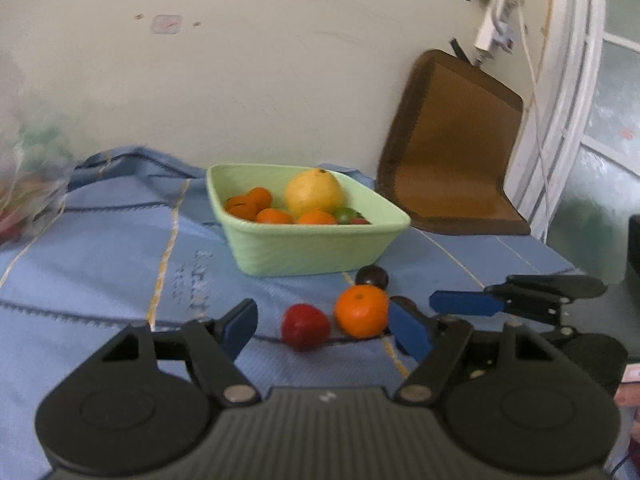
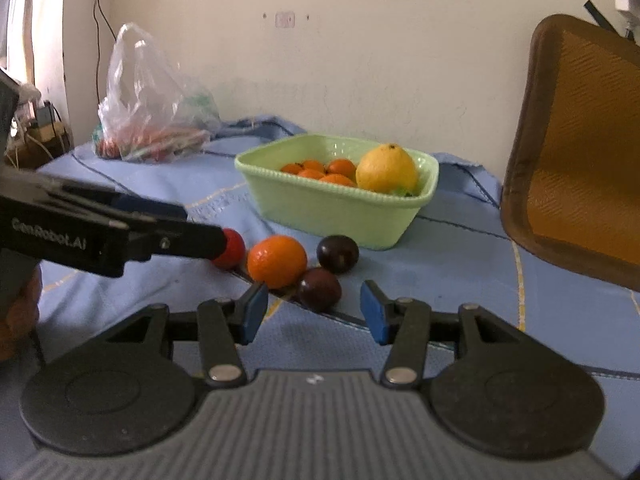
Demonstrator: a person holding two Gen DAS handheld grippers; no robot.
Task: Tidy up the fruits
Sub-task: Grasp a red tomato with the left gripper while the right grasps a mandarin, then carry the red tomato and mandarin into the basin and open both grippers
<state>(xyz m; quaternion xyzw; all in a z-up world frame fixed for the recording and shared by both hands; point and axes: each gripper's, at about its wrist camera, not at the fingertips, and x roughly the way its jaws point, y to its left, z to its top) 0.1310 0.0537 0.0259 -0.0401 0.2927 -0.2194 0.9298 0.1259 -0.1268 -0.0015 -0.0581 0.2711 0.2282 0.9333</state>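
Both the left tool (image 1: pixel 326 328) and the right tool (image 2: pixel 314 312) are held wide open and empty near the loose orange (image 2: pixel 277 261), seen at frame centre, before the green basket (image 2: pixel 336 204).

Blue cloth (image 2: pixel 460 280) (4 loose fruits (image 2: pixel 277 261))

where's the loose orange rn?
On the blue cloth in front of the green basket: the loose orange sits between the red fruit on its left and two dark plums on its right in the right wrist view.
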